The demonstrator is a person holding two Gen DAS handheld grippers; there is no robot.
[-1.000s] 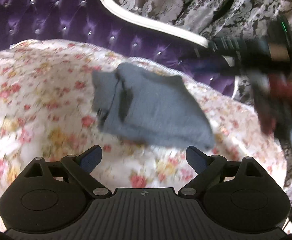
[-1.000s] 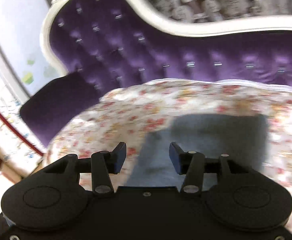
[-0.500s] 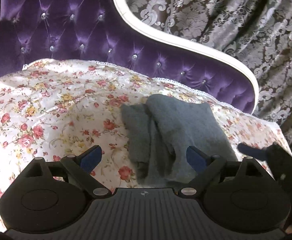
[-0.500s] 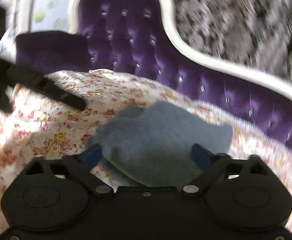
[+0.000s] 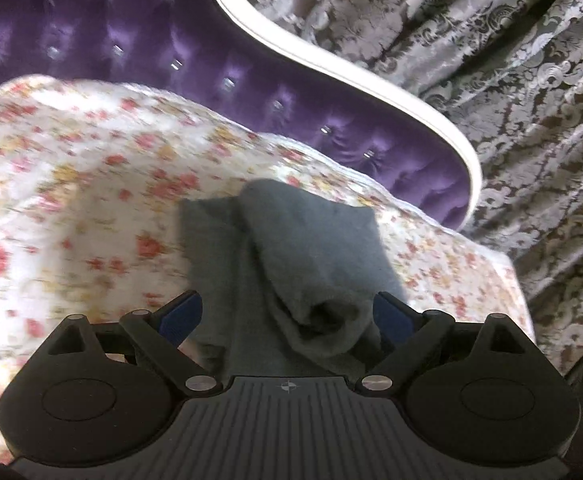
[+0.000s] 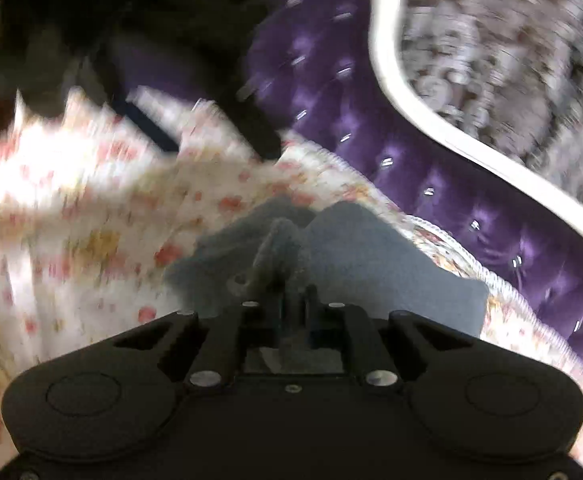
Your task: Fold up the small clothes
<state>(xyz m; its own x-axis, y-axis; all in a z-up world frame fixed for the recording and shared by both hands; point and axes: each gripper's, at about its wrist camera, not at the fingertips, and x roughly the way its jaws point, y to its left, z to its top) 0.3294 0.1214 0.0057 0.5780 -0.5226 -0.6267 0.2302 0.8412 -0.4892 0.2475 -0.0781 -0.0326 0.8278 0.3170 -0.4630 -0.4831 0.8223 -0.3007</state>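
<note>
Left wrist view: left gripper has its jaws wide apart, straddling the near end of a gray garment that lies bunched on a floral sheet; blue pads sit either side of the cloth, not pinching it. Purple tufted sofa back and patterned curtain behind. Right wrist view, blurred: right gripper has jaws together, clamped on a raised fold of the gray garment, which rests on the floral sheet.
</note>
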